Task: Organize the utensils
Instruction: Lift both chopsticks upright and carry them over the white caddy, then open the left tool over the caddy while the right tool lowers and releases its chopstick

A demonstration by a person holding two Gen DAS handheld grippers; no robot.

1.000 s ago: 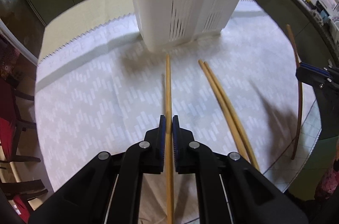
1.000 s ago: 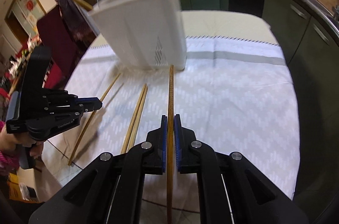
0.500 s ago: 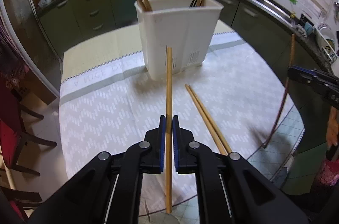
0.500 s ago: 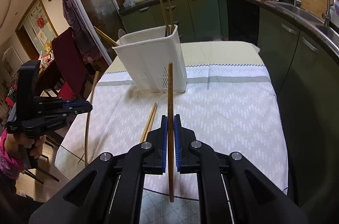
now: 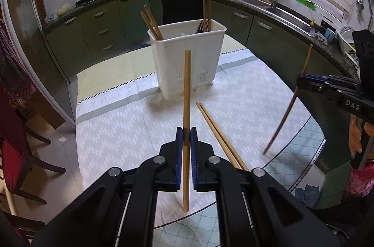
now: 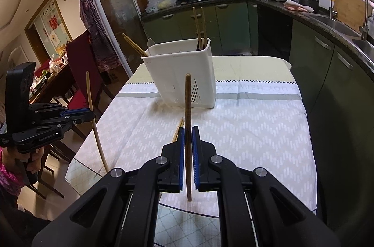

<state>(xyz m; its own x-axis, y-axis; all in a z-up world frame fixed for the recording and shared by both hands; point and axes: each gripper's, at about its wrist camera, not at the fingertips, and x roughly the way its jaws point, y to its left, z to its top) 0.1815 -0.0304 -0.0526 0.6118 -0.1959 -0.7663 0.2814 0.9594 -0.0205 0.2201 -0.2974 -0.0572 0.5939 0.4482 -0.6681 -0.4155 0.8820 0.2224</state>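
My left gripper (image 5: pixel 186 133) is shut on a light wooden chopstick (image 5: pixel 186 88), held upright above the table. It also shows in the right wrist view (image 6: pixel 90 113) with its chopstick (image 6: pixel 93 120). My right gripper (image 6: pixel 188 132) is shut on a darker chopstick (image 6: pixel 187 102), also upright; in the left wrist view it (image 5: pixel 301 81) holds that chopstick (image 5: pixel 289 106) at the right. A white utensil holder (image 5: pixel 187 59) with several chopsticks stands at the far side of the table (image 6: pixel 180 74). A pair of chopsticks (image 5: pixel 217 132) lies on the cloth (image 6: pixel 177 130).
A white patterned tablecloth (image 5: pixel 131 130) covers the glass table. Red-cushioned chairs (image 5: pixel 14 153) stand at the left. Green kitchen cabinets (image 5: pixel 100 29) and a counter with a sink (image 5: pixel 280 6) run behind and to the right.
Both grippers have lifted and pulled back from the table, each carrying its chopstick from lying low to upright. The holder now looks farther away.
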